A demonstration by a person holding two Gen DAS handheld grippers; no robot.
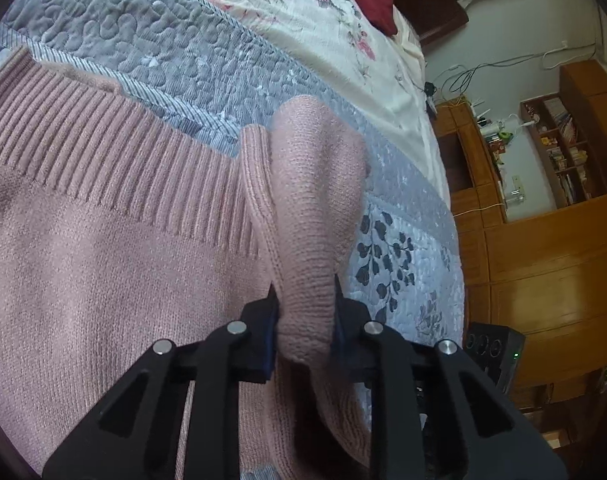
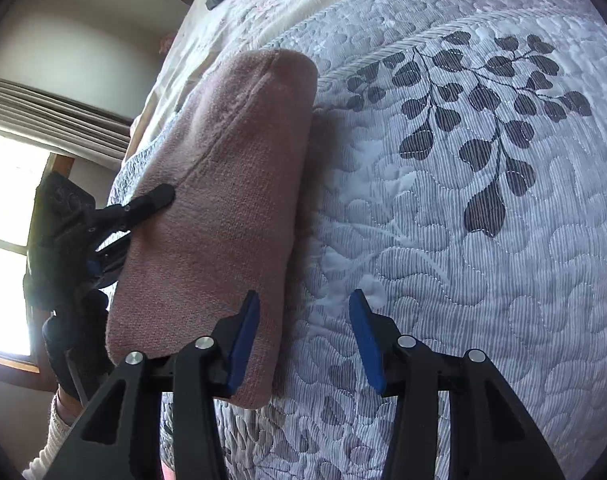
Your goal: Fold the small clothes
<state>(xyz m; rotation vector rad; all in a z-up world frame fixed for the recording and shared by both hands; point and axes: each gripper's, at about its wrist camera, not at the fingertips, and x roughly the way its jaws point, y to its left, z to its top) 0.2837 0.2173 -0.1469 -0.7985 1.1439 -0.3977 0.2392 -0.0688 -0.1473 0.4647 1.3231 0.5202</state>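
Midway, seemingly: left claw clamped on pink knit sweater, fold raised over quilted bedspread; right claw agape, empty.

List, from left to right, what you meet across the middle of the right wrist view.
Window → left gripper → pink sweater → grey quilt with its dark leaf print.

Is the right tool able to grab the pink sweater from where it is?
Probably yes. The right tool is open, and the pink sweater lies right beside its left finger on the quilt, with nothing between them. The left tool already pinches a fold.
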